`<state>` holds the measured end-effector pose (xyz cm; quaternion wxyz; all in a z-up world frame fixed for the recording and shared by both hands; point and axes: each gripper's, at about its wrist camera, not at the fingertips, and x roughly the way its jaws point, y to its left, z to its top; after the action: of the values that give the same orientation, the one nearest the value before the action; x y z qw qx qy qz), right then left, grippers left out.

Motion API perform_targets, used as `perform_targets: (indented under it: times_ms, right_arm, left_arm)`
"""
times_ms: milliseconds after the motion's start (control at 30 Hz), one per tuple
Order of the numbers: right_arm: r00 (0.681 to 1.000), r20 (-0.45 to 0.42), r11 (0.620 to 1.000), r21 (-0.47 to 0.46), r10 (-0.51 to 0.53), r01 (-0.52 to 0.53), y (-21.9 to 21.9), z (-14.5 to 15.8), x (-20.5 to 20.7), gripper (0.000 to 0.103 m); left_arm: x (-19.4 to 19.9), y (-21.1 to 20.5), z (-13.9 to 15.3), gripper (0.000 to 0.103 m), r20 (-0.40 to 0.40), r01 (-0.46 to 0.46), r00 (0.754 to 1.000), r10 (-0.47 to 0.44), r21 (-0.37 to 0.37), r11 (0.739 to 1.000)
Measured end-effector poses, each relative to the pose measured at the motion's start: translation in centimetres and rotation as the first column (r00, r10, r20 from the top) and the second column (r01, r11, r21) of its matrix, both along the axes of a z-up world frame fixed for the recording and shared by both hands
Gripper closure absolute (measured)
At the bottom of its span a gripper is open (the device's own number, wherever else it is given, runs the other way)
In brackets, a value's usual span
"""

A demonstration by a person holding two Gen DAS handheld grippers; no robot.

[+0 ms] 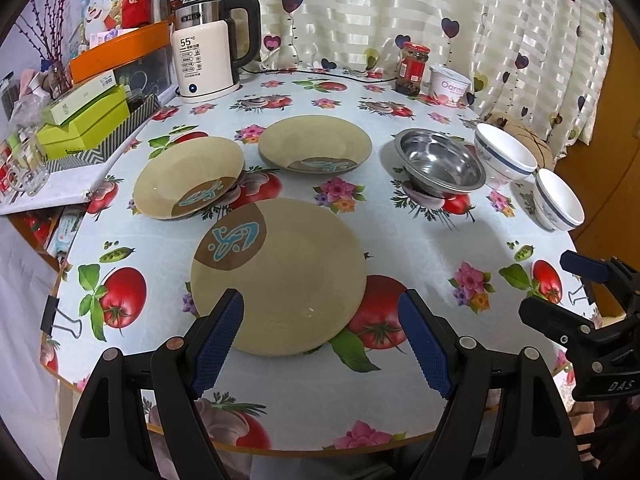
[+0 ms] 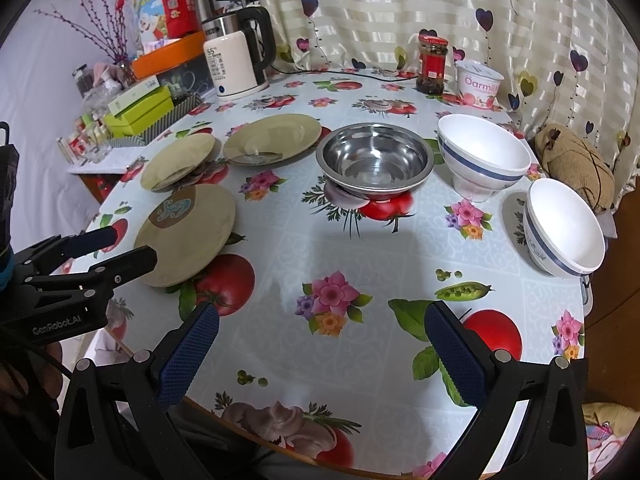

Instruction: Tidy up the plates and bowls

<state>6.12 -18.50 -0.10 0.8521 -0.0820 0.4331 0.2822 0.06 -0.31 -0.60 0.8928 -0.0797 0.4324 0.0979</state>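
Three tan plates lie on the round table (image 1: 420,248): a near one (image 1: 280,276), one at the left (image 1: 188,178) and one farther back (image 1: 316,144). Right of them sit a steel bowl (image 1: 440,164) and two white blue-banded bowls (image 1: 504,152) (image 1: 558,200). My left gripper (image 1: 320,304) is open, and the near plate's front edge lies between its fingers. My right gripper (image 2: 322,312) is open and empty over the table's front edge. From there the steel bowl (image 2: 376,156) is straight ahead, the white bowls (image 2: 484,152) (image 2: 564,224) to the right, and the near plate (image 2: 188,232) to the left beside the left gripper (image 2: 134,245).
At the back stand a white kettle (image 1: 212,52), a red-labelled jar (image 1: 412,68) and a yogurt tub (image 1: 450,84). Green boxes (image 1: 88,120) fill a side shelf on the left. A twine ball (image 1: 528,140) lies behind the white bowls. A binder clip (image 1: 56,316) grips the table's left edge.
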Motion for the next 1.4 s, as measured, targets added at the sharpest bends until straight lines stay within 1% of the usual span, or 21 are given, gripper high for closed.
perform_targets:
  times_ms: [233,333,500,833,933,1400]
  right_arm:
    - [1.000,-0.002,1.000,0.000,0.000,0.000,-0.1,0.2,0.0,0.000]
    - [1.000,-0.003,1.000,-0.003,0.003,-0.003,-0.1,0.2,0.0,0.000]
    - [1.000,-0.013,1.000,-0.007,0.005,-0.005,0.6,-0.5,0.4,0.000]
    - [1.000,-0.011,1.000,-0.005,0.002,-0.002,0.5,-0.3,0.4,0.000]
    - [1.000,-0.009,1.000,-0.005,-0.004,0.004,0.4,-0.1,0.5,0.000]
    - [1.000,0.028,1.000,0.013,-0.013,0.013,-0.1,0.8,0.0,0.000]
  left_arm:
    - [0.3,0.3,0.0,0.023,-0.005,-0.005,1.000,0.005,-0.002,1.000]
    - [0.4,0.5,-0.2,0.023,-0.005,-0.005,1.000,0.005,-0.014,1.000]
    - [0.4,0.4,-0.3,0.023,-0.003,0.001,1.000,-0.001,-0.018,1.000]
    - [0.3,0.4,0.0,0.023,0.004,-0.005,1.000,0.005,-0.023,1.000]
    - [0.1,0.5,0.1,0.023,0.008,-0.007,1.000,0.007,-0.032,0.999]
    - [-0.1,0.5,0.7,0.023,0.015,-0.007,1.000,0.008,-0.026,1.000]
